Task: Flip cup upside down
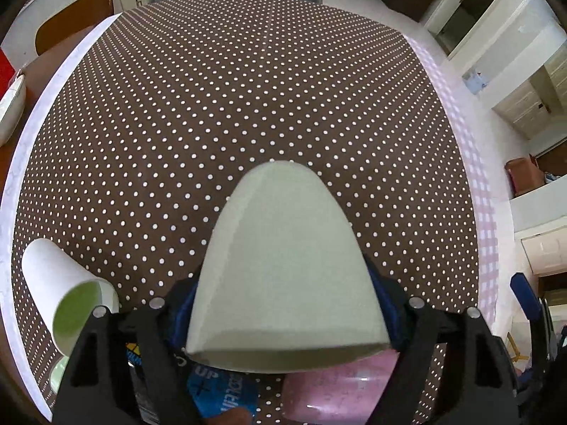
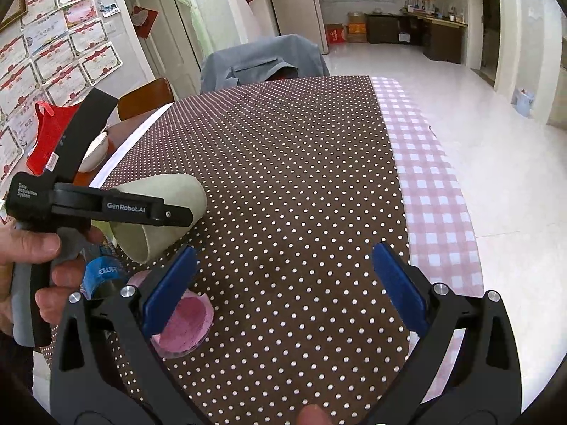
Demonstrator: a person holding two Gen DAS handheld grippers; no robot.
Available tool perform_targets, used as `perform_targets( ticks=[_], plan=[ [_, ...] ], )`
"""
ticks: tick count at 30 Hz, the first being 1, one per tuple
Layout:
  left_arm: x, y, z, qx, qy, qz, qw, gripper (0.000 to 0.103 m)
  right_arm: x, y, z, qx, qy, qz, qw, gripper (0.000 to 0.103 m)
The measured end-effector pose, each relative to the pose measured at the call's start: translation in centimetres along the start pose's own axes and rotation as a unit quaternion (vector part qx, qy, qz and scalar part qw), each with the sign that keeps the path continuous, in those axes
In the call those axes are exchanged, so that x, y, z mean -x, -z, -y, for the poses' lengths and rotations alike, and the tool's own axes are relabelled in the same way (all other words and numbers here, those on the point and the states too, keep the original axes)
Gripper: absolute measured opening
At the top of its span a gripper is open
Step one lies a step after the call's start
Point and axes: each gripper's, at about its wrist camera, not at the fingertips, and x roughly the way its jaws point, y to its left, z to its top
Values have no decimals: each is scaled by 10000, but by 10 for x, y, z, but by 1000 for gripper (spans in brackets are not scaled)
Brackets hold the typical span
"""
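My left gripper point(image 1: 283, 301) is shut on a pale green paper cup point(image 1: 283, 258), held on its side above the dotted tablecloth point(image 1: 248, 106), base pointing away. The same cup point(image 2: 159, 219) shows in the right wrist view, clamped in the left gripper point(image 2: 170, 214) at the left. My right gripper point(image 2: 283, 283) is open and empty above the cloth, its blue pads point(image 2: 397, 283) wide apart. A white cup with green inside point(image 1: 67, 294) lies on its side at the left. A pink cup point(image 2: 184, 322) stands below.
A blue-labelled bottle point(image 2: 102, 276) stands beside the pink cup. A red container point(image 2: 49, 134) and a white bowl point(image 2: 94, 156) sit at the table's left edge. Chairs point(image 2: 262, 62) stand at the far end. A pink checked cloth point(image 2: 436, 184) covers the right edge.
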Motion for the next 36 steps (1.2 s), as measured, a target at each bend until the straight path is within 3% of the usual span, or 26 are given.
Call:
perform_targets(
  ticks=[2, 11, 23, 30, 36],
  plan=[
    [7, 28, 0, -4, 5, 55, 10000, 78, 5, 3, -3, 17, 11, 46, 10000, 97],
    [25, 54, -7, -12, 170, 241, 9996, 78, 20, 12, -16, 42, 67, 128, 9999, 97],
    [121, 108, 1, -223, 474, 1036, 9932, 78, 56, 21, -28, 96, 143, 436, 9989, 97],
    [164, 179, 2, -426, 521, 1589, 9850, 78, 81, 45, -35, 144, 179, 649, 9976, 97],
    [160, 244, 0, -553, 436, 1836, 9805, 78, 97, 77, -45, 247, 175, 722, 9969, 97]
  ],
)
